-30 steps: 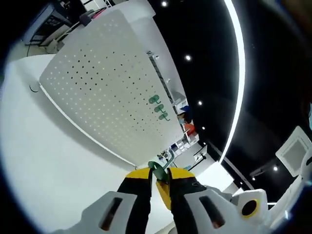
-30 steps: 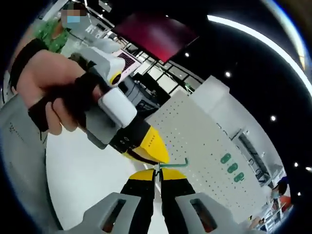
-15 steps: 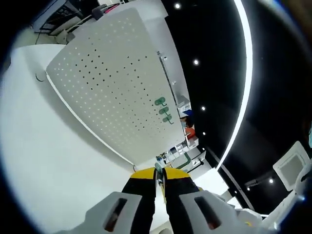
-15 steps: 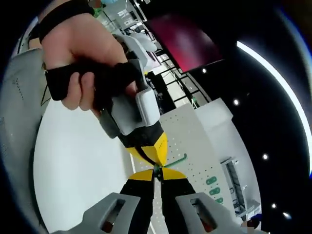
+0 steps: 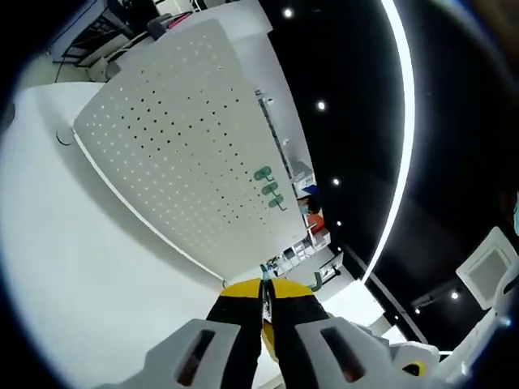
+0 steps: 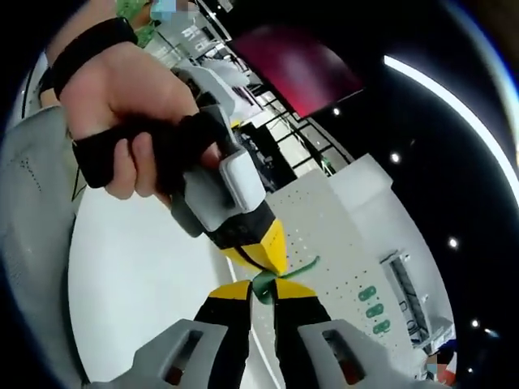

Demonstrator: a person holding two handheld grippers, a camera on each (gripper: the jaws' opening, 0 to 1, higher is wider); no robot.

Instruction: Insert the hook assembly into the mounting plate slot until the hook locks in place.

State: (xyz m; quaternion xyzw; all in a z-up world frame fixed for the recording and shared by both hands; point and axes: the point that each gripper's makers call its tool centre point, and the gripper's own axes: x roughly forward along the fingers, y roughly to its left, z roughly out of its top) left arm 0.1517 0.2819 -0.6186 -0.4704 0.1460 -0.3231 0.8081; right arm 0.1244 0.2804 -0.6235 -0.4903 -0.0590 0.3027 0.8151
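Above the white desk (image 5: 73, 267), both claws pinch one green hook (image 6: 280, 274) between them: the right claw (image 6: 261, 293) nearly closed on it, the left claw (image 5: 266, 290) pressed together, facing the pegboard (image 5: 178, 146).

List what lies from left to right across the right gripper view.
Grey sleeve → hand gripping the left gripper → green hook at the jaw tips → white pegboard → three green hooks already mounted on it.

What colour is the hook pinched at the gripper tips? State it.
Green. The hook shows best in the right gripper view, against the white pegboard.
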